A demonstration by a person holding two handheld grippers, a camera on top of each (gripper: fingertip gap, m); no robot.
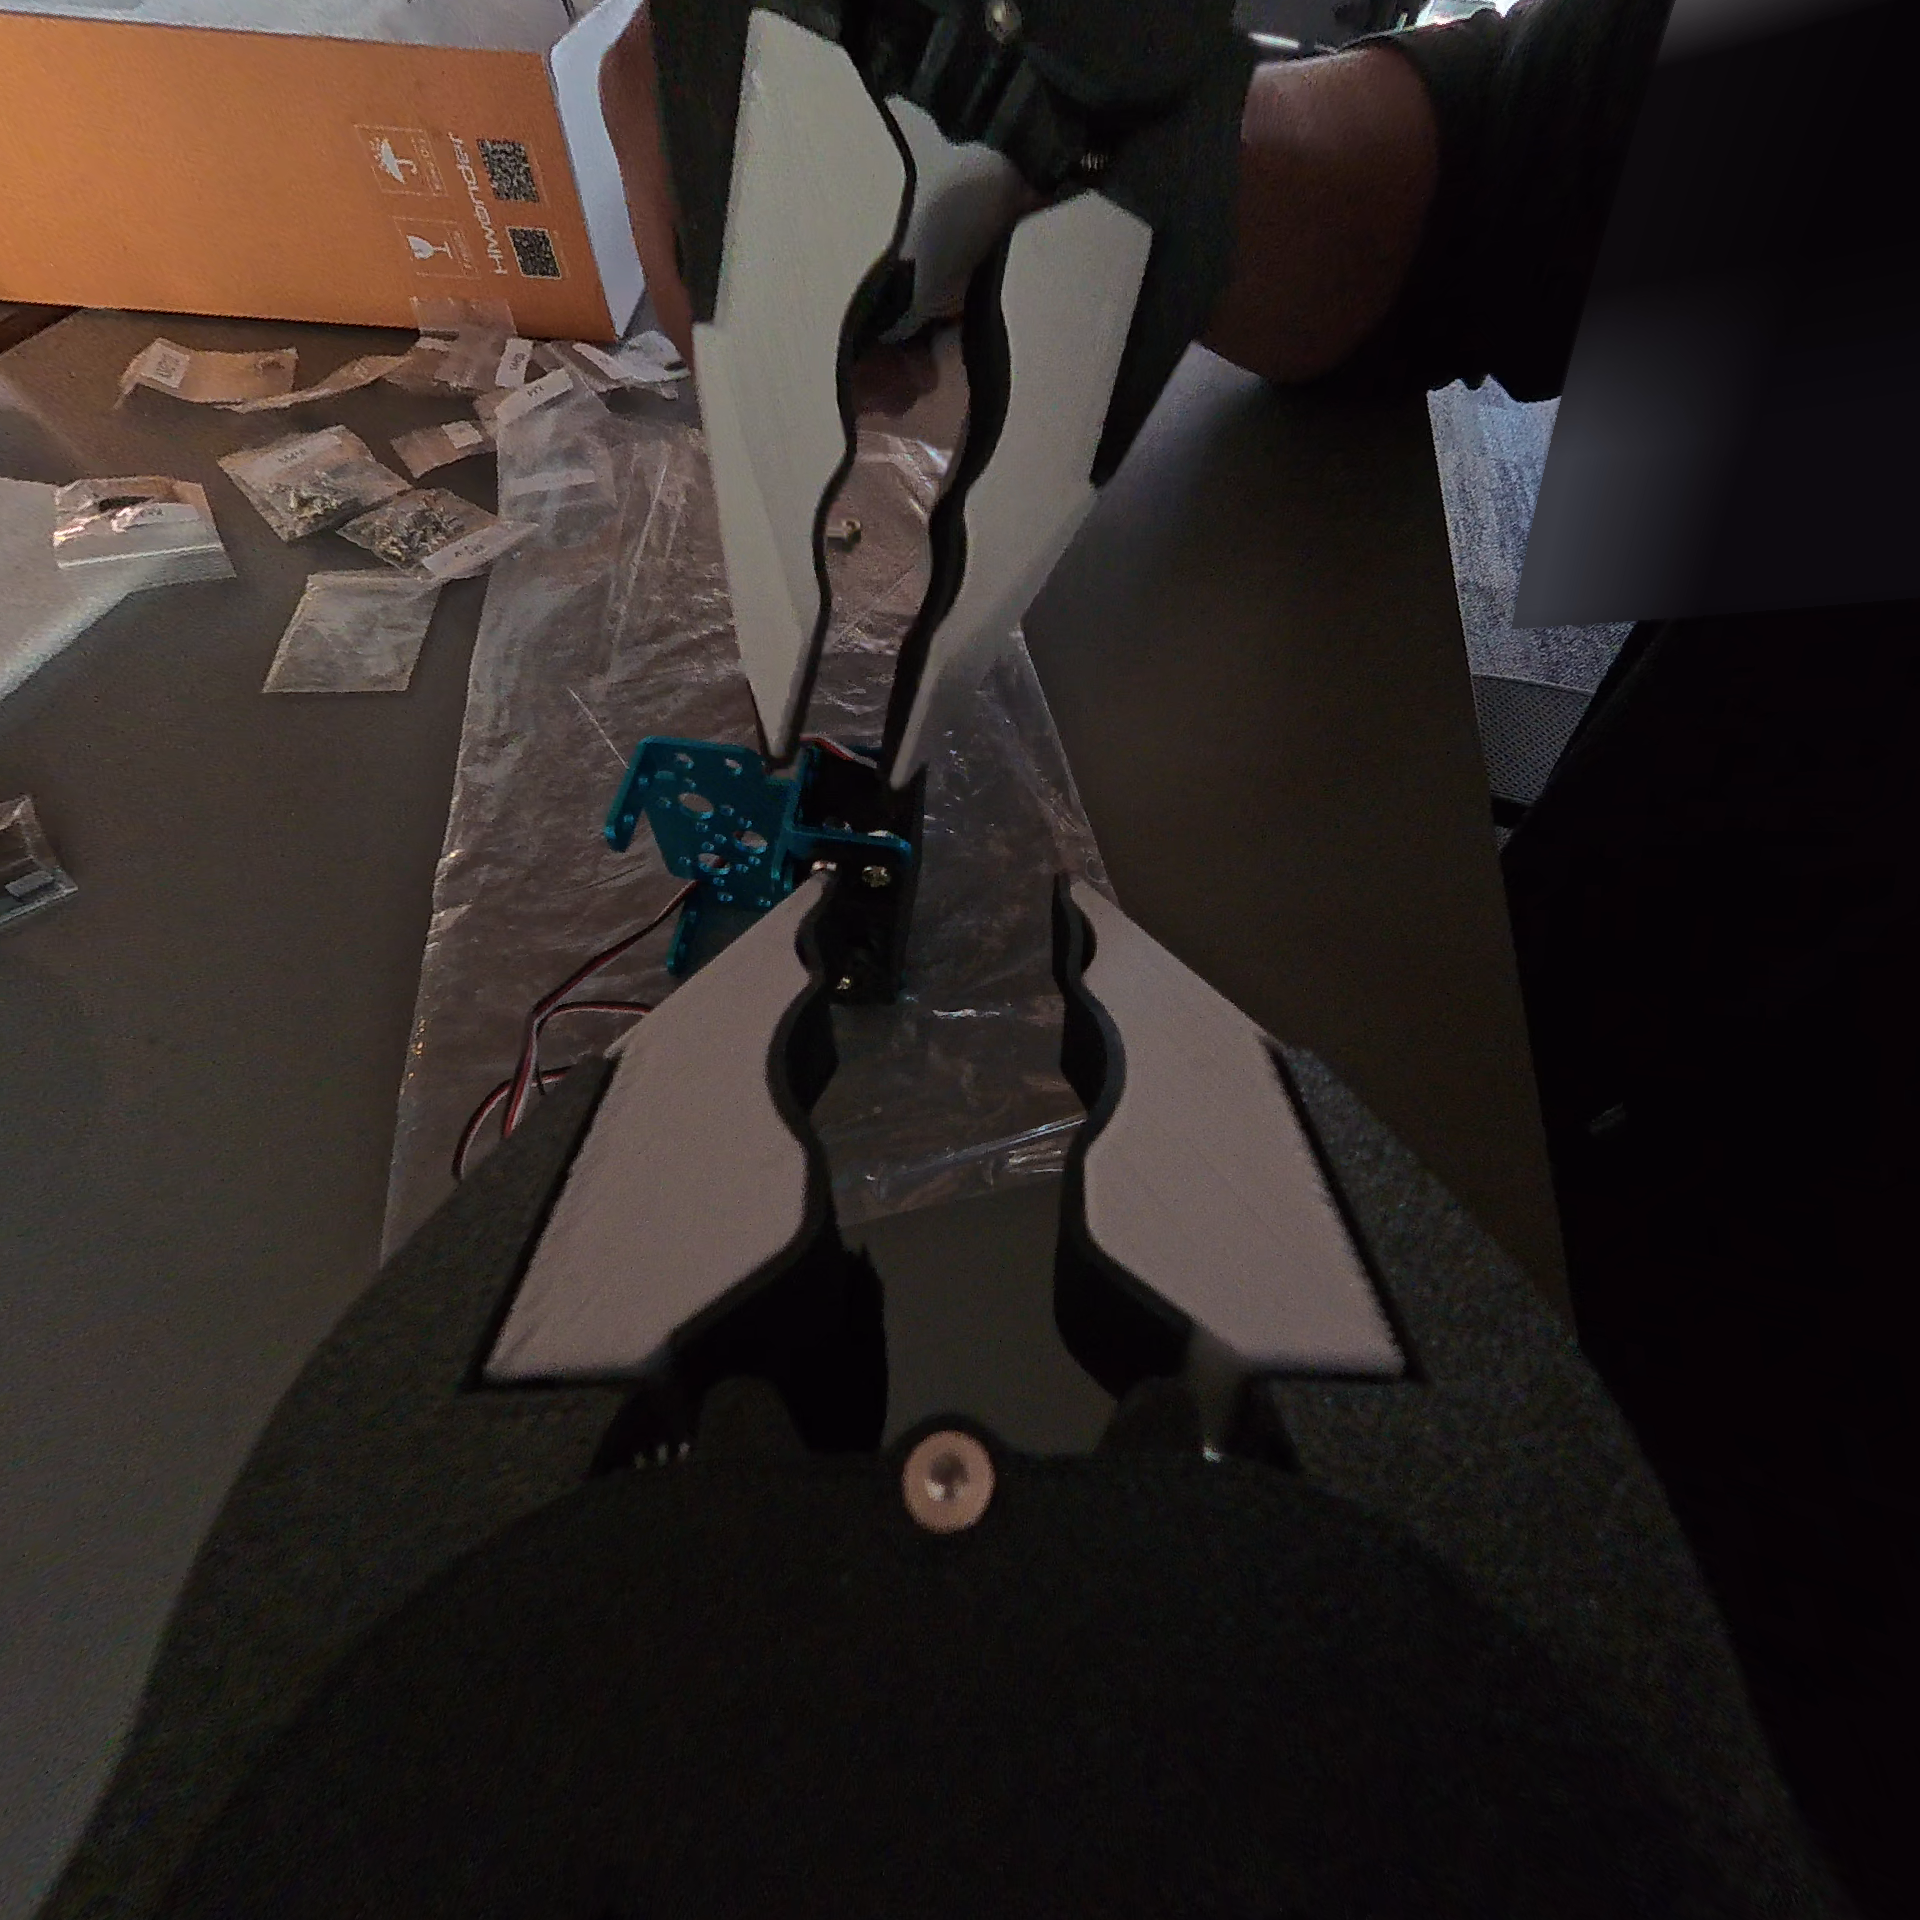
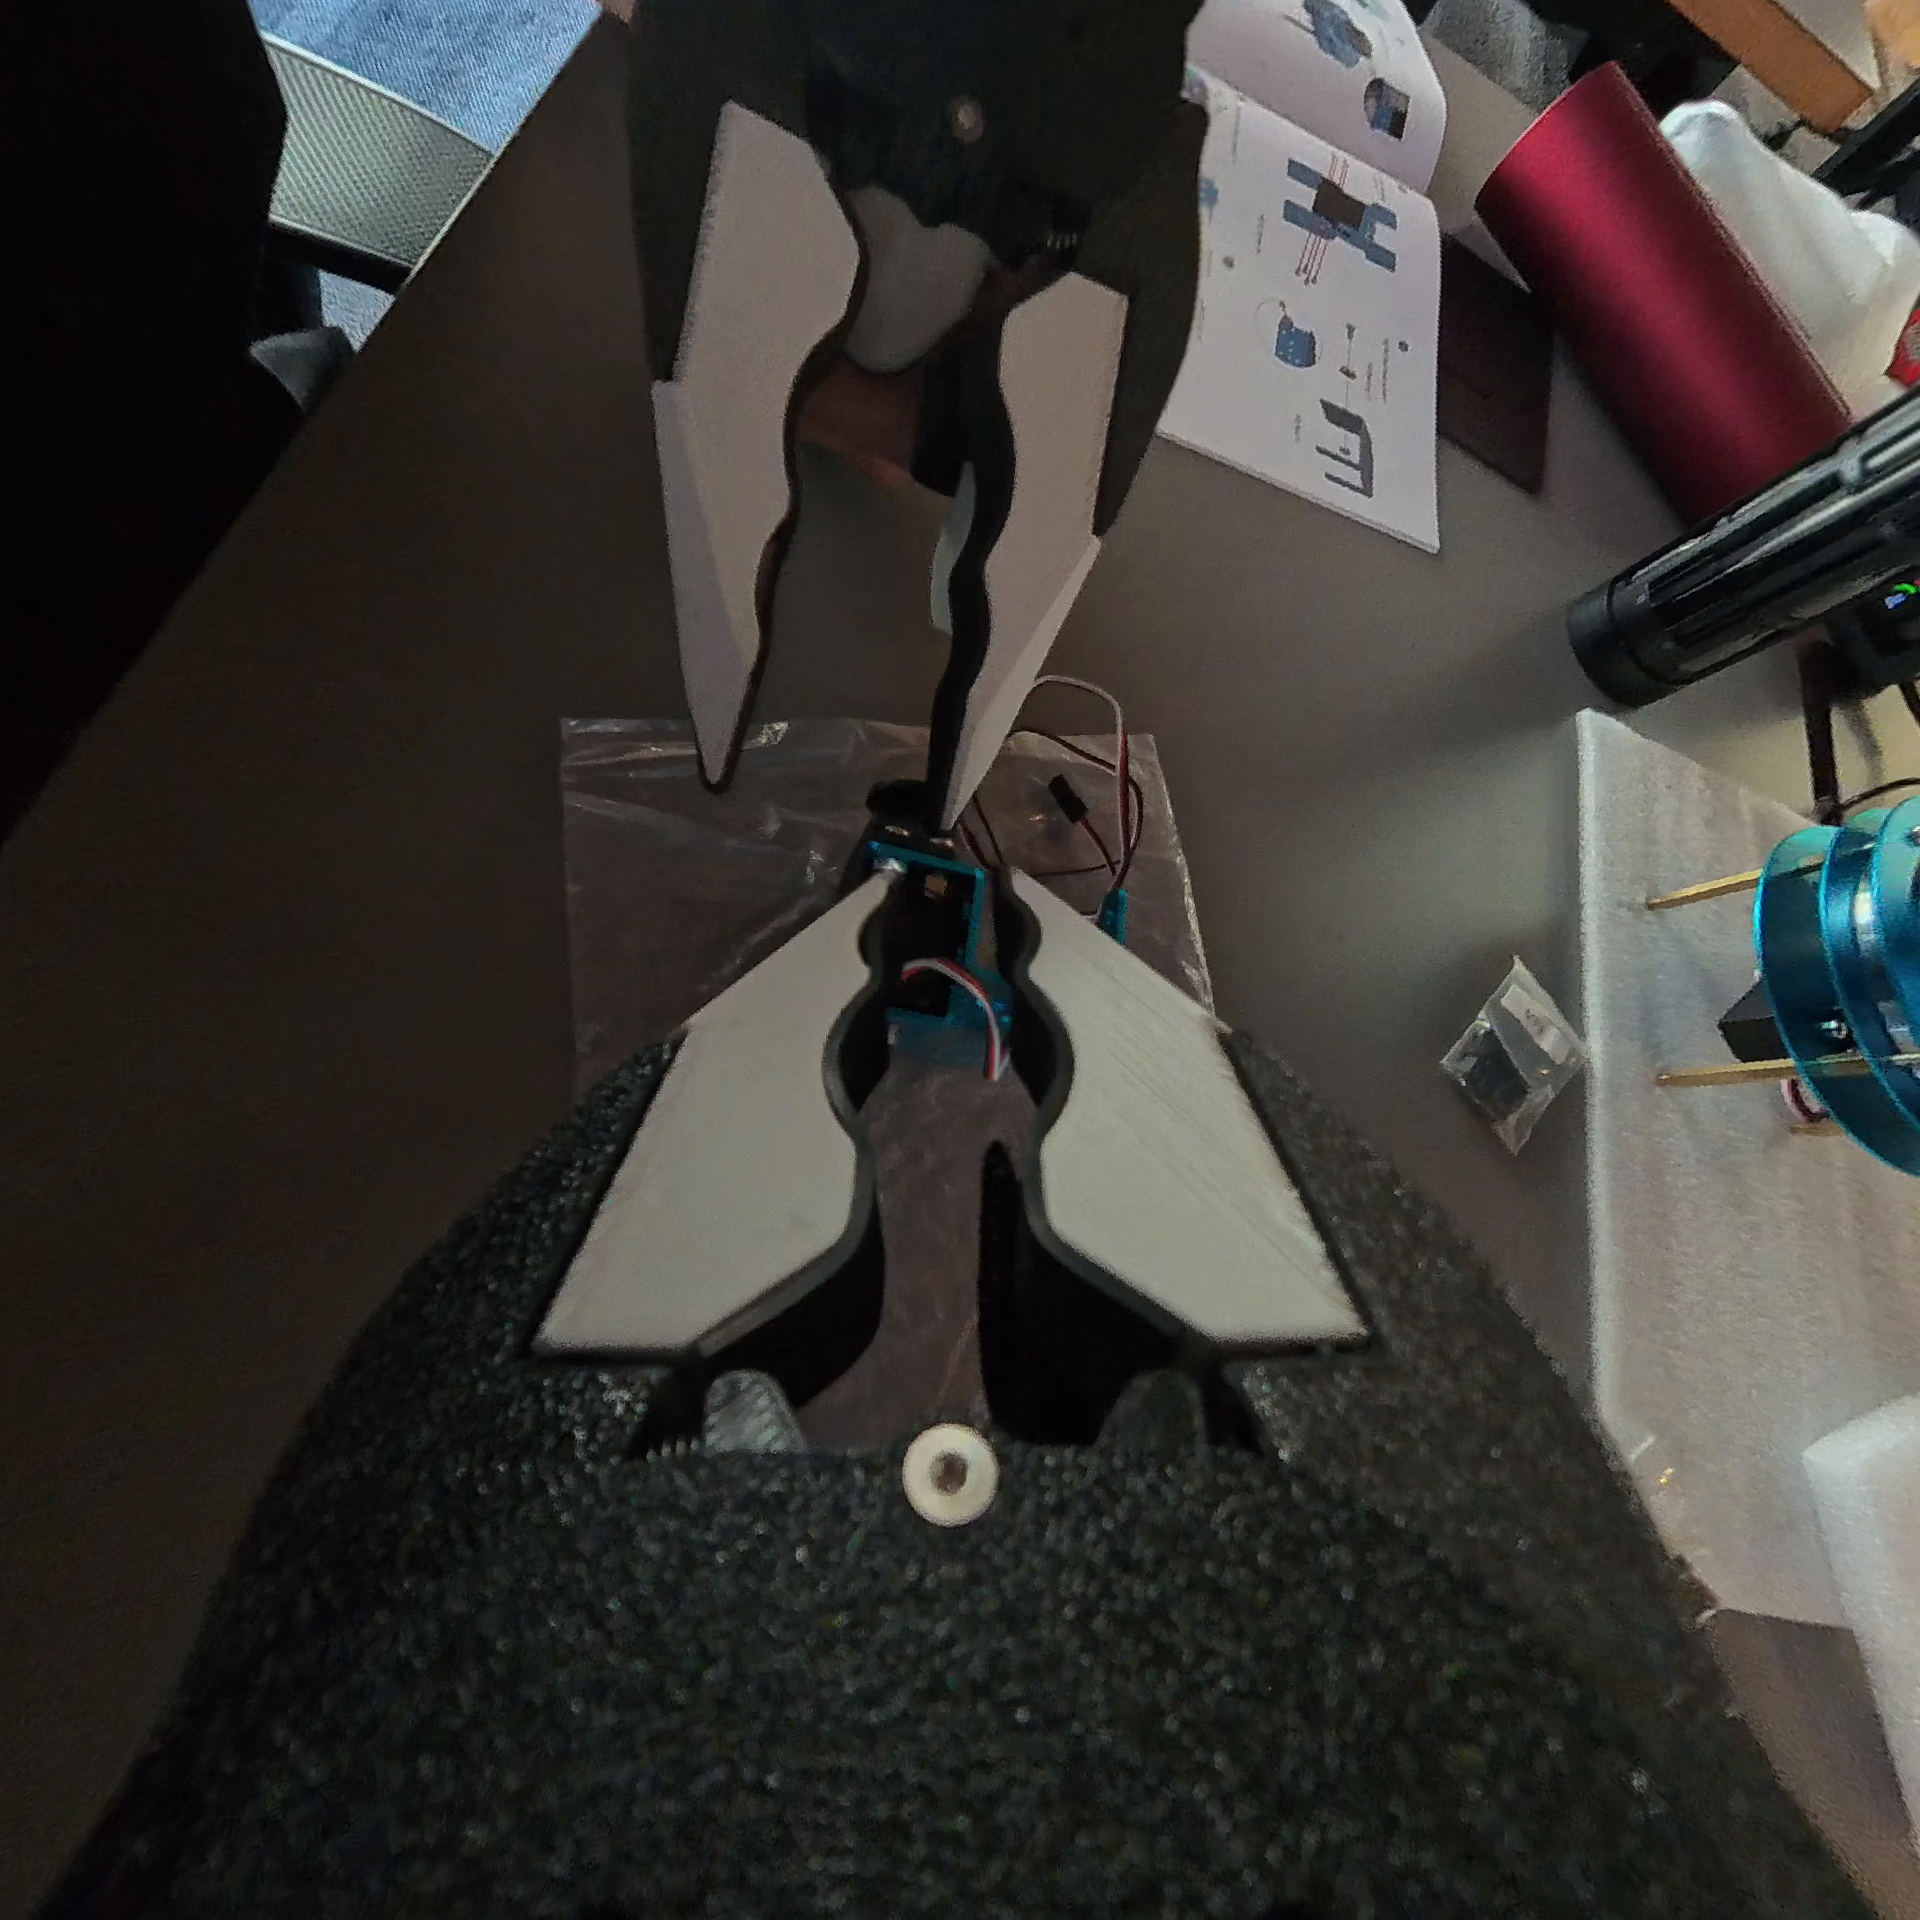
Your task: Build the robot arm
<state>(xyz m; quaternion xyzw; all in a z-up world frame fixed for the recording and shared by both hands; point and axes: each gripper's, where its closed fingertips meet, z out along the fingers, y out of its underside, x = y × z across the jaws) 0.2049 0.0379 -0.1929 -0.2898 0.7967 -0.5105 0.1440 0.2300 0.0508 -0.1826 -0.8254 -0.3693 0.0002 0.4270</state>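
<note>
A black servo (image 1: 868, 935) in a blue metal bracket (image 1: 707, 831) stands on a clear plastic bag (image 1: 623, 582) on the dark table, its red, white and black wires (image 1: 520, 1039) trailing off. My right gripper (image 2: 948, 883) is shut on the servo and bracket (image 2: 935, 935); in the left wrist view it comes down from above (image 1: 842, 764). My left gripper (image 1: 940, 888) is open, its jaws wide either side of the servo, with one fingertip (image 1: 821, 888) touching the servo's edge. It shows from above in the right wrist view (image 2: 831, 800).
An orange box (image 1: 260, 166) and several small parts bags (image 1: 343, 488) lie at the far left. An open instruction booklet (image 2: 1330, 343), a dark red cylinder (image 2: 1621, 270), a black tool (image 2: 1745, 561), white foam (image 2: 1704, 1143) and a blue disc assembly (image 2: 1860, 987) lie right. Only a small space, under 4 cm, lies between the two pairs of fingers.
</note>
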